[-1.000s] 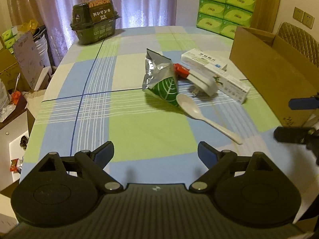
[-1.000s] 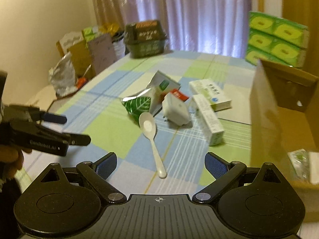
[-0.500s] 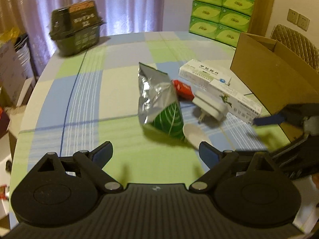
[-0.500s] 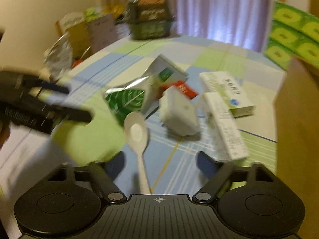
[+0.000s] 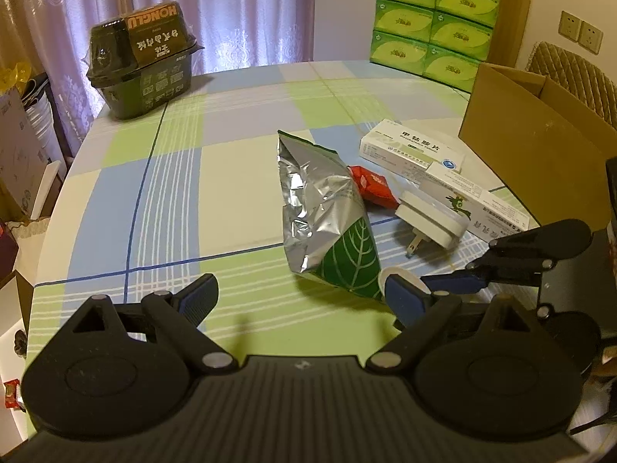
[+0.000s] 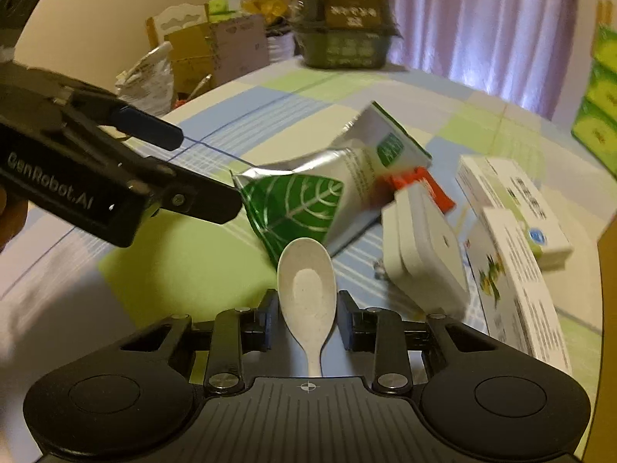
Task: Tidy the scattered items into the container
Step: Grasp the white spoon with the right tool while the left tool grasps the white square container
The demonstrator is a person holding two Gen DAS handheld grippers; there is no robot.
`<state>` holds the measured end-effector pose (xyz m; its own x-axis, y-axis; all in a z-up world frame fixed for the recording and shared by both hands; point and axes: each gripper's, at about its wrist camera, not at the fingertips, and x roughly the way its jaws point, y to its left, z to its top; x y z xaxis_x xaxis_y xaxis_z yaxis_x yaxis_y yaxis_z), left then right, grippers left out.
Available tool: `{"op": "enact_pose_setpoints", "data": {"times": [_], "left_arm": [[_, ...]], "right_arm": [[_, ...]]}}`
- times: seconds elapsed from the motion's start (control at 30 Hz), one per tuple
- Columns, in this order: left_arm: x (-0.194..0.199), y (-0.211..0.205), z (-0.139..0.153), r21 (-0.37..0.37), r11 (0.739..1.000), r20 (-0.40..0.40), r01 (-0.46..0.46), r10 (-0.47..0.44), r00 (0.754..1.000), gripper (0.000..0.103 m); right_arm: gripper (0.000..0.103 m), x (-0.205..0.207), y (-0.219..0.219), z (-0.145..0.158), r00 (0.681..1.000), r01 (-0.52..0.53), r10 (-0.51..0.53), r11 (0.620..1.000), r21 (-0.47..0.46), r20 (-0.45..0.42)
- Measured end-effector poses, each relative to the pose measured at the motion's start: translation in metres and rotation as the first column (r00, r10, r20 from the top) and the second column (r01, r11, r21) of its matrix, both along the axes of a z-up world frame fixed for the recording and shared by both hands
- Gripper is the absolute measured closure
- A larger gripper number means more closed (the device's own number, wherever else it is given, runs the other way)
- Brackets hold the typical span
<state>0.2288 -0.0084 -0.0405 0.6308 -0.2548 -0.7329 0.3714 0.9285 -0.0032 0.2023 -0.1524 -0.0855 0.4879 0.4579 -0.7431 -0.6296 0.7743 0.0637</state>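
Straddling spoon (image 6: pixel 306 289) neck at 6 o'clock, right tongs (image 6: pixel 307 322) are narrowing, seemingly unpinched | left tongs (image 5: pixel 300 295) are idling spread | box (image 5: pixel 540 131) at 2 o'clock is awaiting it

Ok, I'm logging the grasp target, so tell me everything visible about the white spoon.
The white spoon looks like matte, faintly speckled plastic, with an oval bowl facing up and a narrow handle running back under the right gripper. It lies flat on the checked tablecloth, its bowl tip beside the foil snack bag. The fingers flank its neck closely; contact is unclear.
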Motion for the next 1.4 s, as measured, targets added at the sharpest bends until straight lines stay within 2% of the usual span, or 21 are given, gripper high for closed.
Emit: {"op": "enact_pose_setpoints", "data": {"times": [0.13,0.3,0.37,0.5,0.6,0.67,0.77,0.8,0.97,1.13,1.27,1.4], "left_arm": [[-0.003,-0.016,0.006,-0.001,0.999,0.023,0.038,-0.038,0.999,0.012],[-0.009,-0.057,0.011,0.030,0.984,0.060,0.178,-0.180,0.982,0.012],[-0.010,-0.075,0.008,0.062,0.967,0.074,0.248,-0.252,0.965,0.012],[0.000,-0.108,-0.003,0.169,0.913,0.086,0.372,-0.389,0.917,0.014],[0.014,-0.127,-0.012,0.216,0.877,0.071,0.430,-0.454,0.888,0.014],[0.027,-0.134,-0.020,0.225,0.865,0.048,0.448,-0.469,0.882,0.017],[0.039,-0.138,-0.029,0.219,0.865,0.016,0.451,-0.465,0.885,0.034],[0.038,-0.138,-0.030,0.221,0.867,0.012,0.447,-0.460,0.888,0.036],[0.016,-0.126,-0.021,0.186,0.893,-0.018,0.410,-0.414,0.910,0.039],[-0.033,-0.101,-0.014,0.130,0.928,-0.061,0.349,-0.344,0.937,0.039],[-0.070,-0.092,-0.016,0.135,0.928,-0.075,0.348,-0.340,0.937,0.039],[-0.079,-0.092,-0.019,0.141,0.924,-0.088,0.356,-0.347,0.934,0.034]], "right_arm": [[0.069,-0.010,-0.025,0.006,0.996,0.082,-0.082,0.997,-0.002,-0.022],[0.069,-0.030,-0.066,0.012,0.974,0.225,-0.225,0.974,-0.015,-0.036],[0.069,-0.038,-0.081,0.014,0.961,0.273,-0.274,0.962,-0.010,-0.040],[0.069,-0.054,-0.096,0.018,0.951,0.306,-0.305,0.952,0.012,-0.047],[0.069,-0.059,-0.098,0.020,0.947,0.318,-0.316,0.948,0.025,-0.050],[0.069,-0.062,-0.099,0.022,0.946,0.321,-0.319,0.947,0.033,-0.050],[0.069,-0.065,-0.101,0.022,0.944,0.329,-0.327,0.943,0.042,-0.053],[0.069,-0.066,-0.102,0.022,0.943,0.330,-0.328,0.943,0.043,-0.053],[0.069,-0.067,-0.107,0.022,0.940,0.338,-0.335,0.939,0.057,-0.062],[0.069,-0.078,-0.109,0.024,0.938,0.343,-0.339,0.937,0.063,-0.069],[0.069,-0.089,-0.111,0.025,0.936,0.349,-0.344,0.935,0.063,-0.076],[0.069,-0.099,-0.114,0.026,0.932,0.358,-0.353,0.932,0.061,-0.077]]}}
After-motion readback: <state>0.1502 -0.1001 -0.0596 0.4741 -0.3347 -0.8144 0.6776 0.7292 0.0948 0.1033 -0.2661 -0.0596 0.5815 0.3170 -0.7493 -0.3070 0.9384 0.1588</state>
